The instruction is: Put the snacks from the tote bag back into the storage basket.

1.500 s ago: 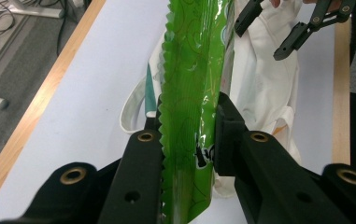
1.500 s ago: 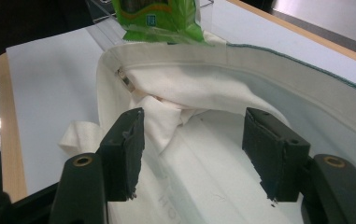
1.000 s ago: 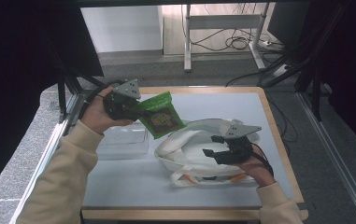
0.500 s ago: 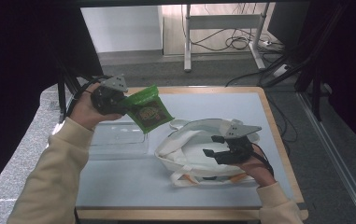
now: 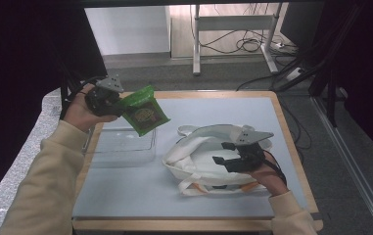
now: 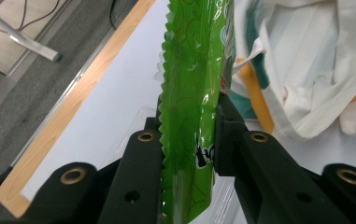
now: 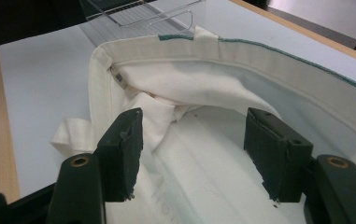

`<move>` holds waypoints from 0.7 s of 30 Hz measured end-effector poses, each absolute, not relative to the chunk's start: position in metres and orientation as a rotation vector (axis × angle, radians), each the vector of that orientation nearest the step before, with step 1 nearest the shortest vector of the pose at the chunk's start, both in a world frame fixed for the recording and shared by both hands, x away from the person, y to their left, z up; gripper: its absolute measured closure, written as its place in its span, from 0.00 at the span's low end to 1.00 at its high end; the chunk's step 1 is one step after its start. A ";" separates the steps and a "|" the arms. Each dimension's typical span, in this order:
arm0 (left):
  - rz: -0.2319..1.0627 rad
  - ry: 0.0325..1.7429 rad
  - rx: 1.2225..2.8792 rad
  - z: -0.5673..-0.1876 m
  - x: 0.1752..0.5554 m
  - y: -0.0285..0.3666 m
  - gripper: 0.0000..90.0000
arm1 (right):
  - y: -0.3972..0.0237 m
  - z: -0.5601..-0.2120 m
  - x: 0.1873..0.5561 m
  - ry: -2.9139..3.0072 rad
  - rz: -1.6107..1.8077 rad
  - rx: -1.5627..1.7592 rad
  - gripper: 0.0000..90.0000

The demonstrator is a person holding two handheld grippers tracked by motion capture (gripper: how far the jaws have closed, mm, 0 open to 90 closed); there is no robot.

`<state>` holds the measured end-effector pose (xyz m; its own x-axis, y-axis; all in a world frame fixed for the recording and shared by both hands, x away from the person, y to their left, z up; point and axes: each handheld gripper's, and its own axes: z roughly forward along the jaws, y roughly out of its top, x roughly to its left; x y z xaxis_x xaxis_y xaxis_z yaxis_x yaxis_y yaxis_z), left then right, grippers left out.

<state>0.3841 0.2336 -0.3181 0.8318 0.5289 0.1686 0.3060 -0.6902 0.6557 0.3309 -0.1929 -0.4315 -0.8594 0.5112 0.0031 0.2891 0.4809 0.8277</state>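
A green snack packet (image 5: 145,110) hangs in the air over the table's far left part, above a clear plastic tray (image 5: 120,145). My left gripper (image 5: 123,103) is shut on the packet's lower end; in the left gripper view both pads press the packet (image 6: 194,70) on its two faces. A white cloth bag (image 5: 201,154) with orange and teal trim lies at centre right. My right gripper (image 5: 225,154) rests at the bag's mouth. Its jaws stand wide apart inside the opening (image 7: 194,144), with folded cloth (image 7: 166,112) lying between them.
The tray's clear rim (image 7: 138,11) lies just beyond the bag's mouth. The table has a pale top (image 5: 125,196) with a wooden edge (image 5: 296,147). Dark frame posts stand to the left and right of it. Cables lie on the floor behind.
My left hand has carried the green packet to the left, away from the cloth bag and toward the table's far left corner. The right gripper has stayed in place.
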 end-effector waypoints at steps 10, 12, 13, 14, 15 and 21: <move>0.460 0.640 2.394 -0.327 0.390 0.245 0.85 | -0.192 -0.432 0.331 2.486 1.314 0.687 0.41; 0.460 0.643 2.397 -0.327 0.391 0.247 0.85 | -0.192 -0.433 0.331 2.486 1.311 0.686 0.41; 0.461 0.644 2.398 -0.328 0.391 0.248 0.85 | -0.192 -0.433 0.331 2.484 1.312 0.687 0.41; 0.461 0.646 2.401 -0.328 0.391 0.249 0.85 | -0.193 -0.432 0.331 2.484 1.310 0.687 0.41; 0.462 0.651 2.402 -0.328 0.391 0.250 0.85 | -0.193 -0.432 0.331 2.483 1.310 0.688 0.41; 0.462 0.689 2.413 -0.331 0.393 0.258 0.85 | -0.192 -0.433 0.330 2.494 1.304 0.684 0.41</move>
<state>0.3928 0.2584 -0.3313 0.8066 0.5682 0.1631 0.3671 -0.6976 0.6153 0.3304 -0.1915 -0.4328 -0.8603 0.5097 0.0002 0.2912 0.4911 0.8210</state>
